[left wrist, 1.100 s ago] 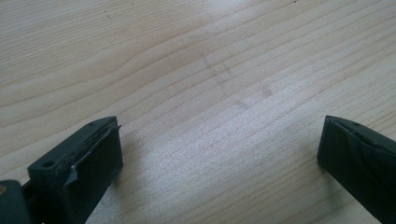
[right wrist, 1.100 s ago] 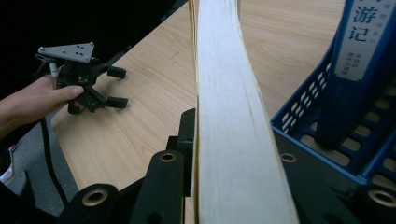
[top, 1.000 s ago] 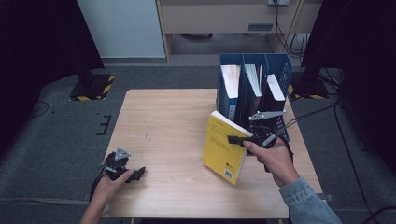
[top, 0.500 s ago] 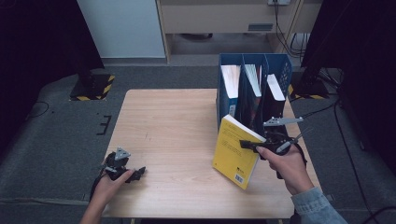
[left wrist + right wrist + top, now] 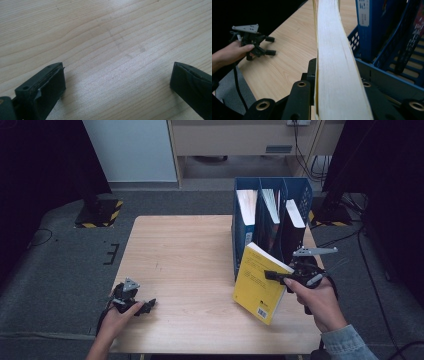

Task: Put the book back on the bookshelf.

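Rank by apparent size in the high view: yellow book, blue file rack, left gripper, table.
1. table
2. blue file rack
3. yellow book, raised toward the camera, so its gap to the rack is unsure
4. left gripper

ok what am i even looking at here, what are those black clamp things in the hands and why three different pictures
A person sits at a wooden table and holds a hand-operated clamp, called a gripper, in each hand. Each has two black jaws.

The high view comes from a camera above the table, looking down. The other two come from small cameras riding on the grippers, looking along their jaws.

The left gripper rests near the table's front left corner, jaws open with nothing but bare wood between them, as the left gripper view shows.

The right gripper is shut on a yellow book, held tilted above the table. In the right gripper view you look along the book's white page edges.

Behind the book stands a blue file rack with several compartments that hold other books.
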The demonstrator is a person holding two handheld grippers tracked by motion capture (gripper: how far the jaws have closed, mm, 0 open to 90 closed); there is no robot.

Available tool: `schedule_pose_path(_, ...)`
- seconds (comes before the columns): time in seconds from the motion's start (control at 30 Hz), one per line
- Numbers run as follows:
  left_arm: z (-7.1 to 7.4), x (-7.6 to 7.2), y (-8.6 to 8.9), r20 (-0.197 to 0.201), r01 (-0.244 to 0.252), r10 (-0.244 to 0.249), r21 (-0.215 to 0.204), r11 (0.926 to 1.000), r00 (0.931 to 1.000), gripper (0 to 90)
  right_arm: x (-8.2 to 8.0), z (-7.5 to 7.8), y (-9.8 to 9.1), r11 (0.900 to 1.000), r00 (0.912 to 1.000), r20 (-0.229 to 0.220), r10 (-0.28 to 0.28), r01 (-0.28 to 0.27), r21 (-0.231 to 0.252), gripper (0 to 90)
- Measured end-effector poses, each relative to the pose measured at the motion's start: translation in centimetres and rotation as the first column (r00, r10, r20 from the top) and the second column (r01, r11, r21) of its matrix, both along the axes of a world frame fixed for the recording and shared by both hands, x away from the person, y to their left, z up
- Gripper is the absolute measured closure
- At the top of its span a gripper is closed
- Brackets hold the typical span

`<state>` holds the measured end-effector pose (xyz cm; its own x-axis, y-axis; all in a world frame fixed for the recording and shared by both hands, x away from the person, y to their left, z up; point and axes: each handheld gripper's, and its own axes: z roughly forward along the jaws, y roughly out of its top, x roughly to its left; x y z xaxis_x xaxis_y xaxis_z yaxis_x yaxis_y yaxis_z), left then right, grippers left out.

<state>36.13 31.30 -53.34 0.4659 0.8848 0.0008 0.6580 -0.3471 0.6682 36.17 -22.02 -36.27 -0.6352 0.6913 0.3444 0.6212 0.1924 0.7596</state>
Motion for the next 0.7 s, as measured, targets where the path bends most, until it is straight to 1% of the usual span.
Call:
schedule_pose_path(0.17,0.0,0.0,0.0,0.001,0.000,0.000,0.000,1.0000,1.0000,0.0,-0.1,2.2,-0.4,0.9994,0.9998,0.019,-0.010,0.009,0.034,74.4)
schedule_pose_path(0.27,0.0,0.0,0.0,0.000,0.001,-0.001,0.000,1.0000,1.0000,0.0,0.2,3.6,-0.8,0.9992,0.9991,0.034,-0.024,0.023,0.033,74.4)
schedule_pose_path(0.33,0.0,0.0,0.0,0.000,0.001,-0.001,0.000,1.0000,1.0000,0.0,0.4,4.2,-1.1,0.9991,0.9986,0.043,-0.031,0.030,0.031,74.4)
schedule_pose_path(0.4,0.0,0.0,0.0,0.000,0.001,-0.001,0.000,1.0000,1.0000,0.0,0.7,4.9,-1.6,0.9986,0.9983,0.041,-0.042,0.041,0.034,74.4)
schedule_pose_path(0.6,0.0,0.0,0.0,0.001,0.001,-0.001,-0.001,1.0000,1.0000,0.0,1.5,5.9,-3.2,0.9950,0.9966,0.026,-0.078,0.076,0.064,74.3)
schedule_pose_path(0.7,0.0,0.0,0.0,0.000,0.002,-0.002,0.001,1.0000,1.0000,0.0,1.7,6.5,-4.0,0.9936,0.9951,0.026,-0.096,0.094,0.062,74.3)
